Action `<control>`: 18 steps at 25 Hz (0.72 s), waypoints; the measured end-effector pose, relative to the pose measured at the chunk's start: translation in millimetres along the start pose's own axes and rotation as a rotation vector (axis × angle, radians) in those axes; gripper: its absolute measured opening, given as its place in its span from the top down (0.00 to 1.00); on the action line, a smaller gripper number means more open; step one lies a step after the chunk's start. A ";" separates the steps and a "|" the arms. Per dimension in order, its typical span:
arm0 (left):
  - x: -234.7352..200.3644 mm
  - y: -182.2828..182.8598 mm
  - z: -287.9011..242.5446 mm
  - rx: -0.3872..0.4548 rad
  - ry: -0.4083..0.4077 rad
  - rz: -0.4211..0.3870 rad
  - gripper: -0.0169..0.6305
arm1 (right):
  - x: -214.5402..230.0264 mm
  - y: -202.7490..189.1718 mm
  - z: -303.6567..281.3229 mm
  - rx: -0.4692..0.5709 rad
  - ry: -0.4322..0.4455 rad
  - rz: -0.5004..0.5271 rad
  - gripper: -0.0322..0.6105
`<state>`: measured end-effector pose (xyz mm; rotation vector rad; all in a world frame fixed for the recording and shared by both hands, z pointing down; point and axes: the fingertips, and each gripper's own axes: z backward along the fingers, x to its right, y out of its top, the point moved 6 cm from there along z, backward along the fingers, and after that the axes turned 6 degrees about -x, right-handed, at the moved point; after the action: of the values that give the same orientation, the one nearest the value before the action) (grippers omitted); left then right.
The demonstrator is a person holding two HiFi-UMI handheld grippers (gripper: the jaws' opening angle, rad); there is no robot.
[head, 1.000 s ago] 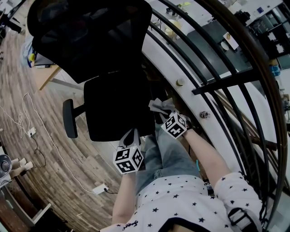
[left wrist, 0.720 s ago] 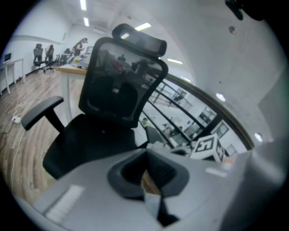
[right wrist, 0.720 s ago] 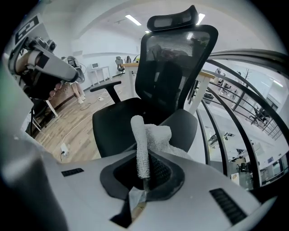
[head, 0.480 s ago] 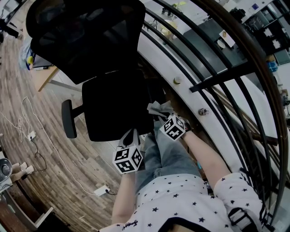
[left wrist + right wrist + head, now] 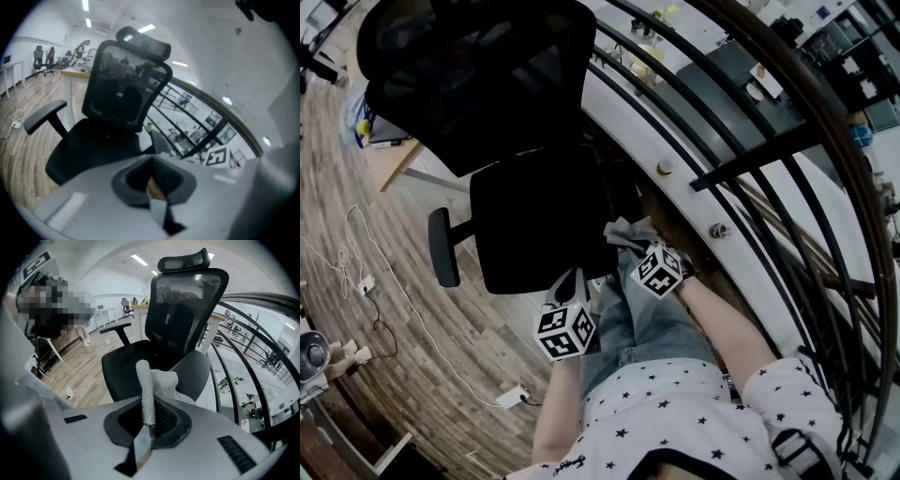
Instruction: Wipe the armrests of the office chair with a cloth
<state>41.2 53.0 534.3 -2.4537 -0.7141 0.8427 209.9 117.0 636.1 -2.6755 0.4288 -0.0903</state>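
right gripper point(image 5: 148, 426) pinching nubbly cloth point(image 5: 158, 380), mesh-backed chair point(image 5: 187, 305)

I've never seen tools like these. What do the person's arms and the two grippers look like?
The left gripper and right gripper are alike: light grey shells with a dark padded collar around the jaws, and each carries a cube of black-and-white square markers. The person wears a white short-sleeved shirt dotted with small dark stars.

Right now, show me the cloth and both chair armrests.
cloth point(image 5: 161, 380): right gripper view, its bunched middle.
far armrest point(image 5: 442, 247): head view, middle of pad.
near armrest point(image 5: 199, 367): right gripper view, bare pad top.
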 end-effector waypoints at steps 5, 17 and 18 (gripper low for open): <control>0.8 -2.8 3.1 0.008 0.005 0.006 0.96 | -14.9 -8.0 -0.4 -0.024 0.037 0.025 0.91; 3.0 -1.6 8.0 0.018 0.026 0.015 0.96 | -24.1 -8.9 0.2 -0.034 0.064 0.073 0.91; 4.0 -1.5 8.2 0.021 0.027 0.017 0.96 | -24.5 -8.9 1.6 -0.030 0.067 0.071 0.91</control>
<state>38.1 58.5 527.5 -2.4513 -0.6717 0.8175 189.4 132.9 638.5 -2.6895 0.5502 -0.1543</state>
